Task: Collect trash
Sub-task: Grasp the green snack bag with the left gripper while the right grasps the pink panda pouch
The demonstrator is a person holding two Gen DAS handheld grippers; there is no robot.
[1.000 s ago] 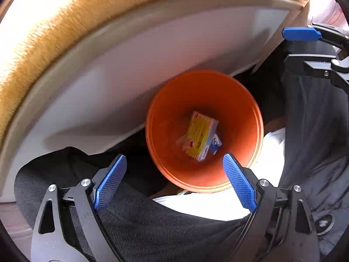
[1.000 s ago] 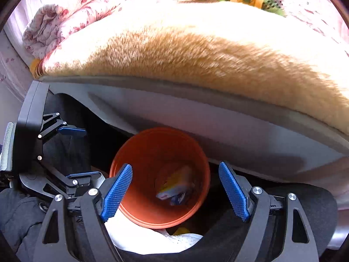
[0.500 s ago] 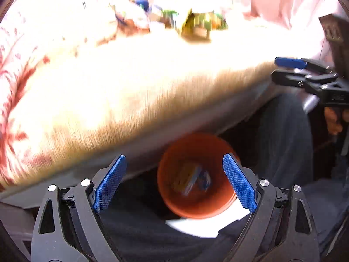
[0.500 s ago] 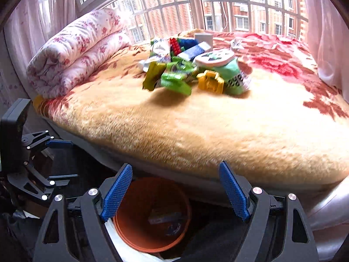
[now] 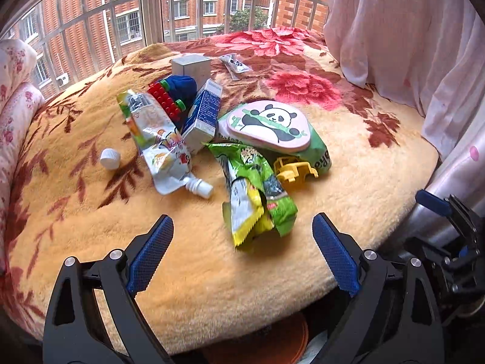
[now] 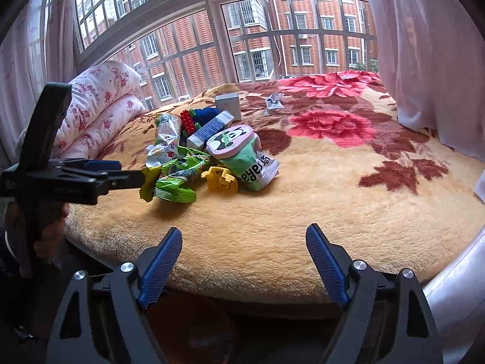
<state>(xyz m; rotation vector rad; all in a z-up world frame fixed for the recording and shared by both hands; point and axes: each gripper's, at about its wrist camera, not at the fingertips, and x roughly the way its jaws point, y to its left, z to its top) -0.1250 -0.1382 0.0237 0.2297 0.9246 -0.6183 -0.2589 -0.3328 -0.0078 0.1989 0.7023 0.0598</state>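
On the fluffy yellow flowered bed [image 5: 348, 157], both claws, left claw [image 5: 242, 251] and right claw [image 6: 242, 257], are held released; the crinkled green snack wrapper [image 5: 257, 188] could be pinched together with the blanket pile.

Bedroom, daylit.
Bed with tan floral blanket [image 5: 303, 273]; barred bay window [image 6: 272, 39] beyond; pink curtain [image 5: 409, 45] right; rolled floral quilt [image 6: 100, 103] left.

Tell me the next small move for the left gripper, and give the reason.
Probably ease the left gripper forward and down onto the green snack wrapper. Its fingers stand wide open and empty, and that wrapper is the nearest litter, lying just ahead between them on the blanket. The right gripper is open too, but sits farther from the pile.
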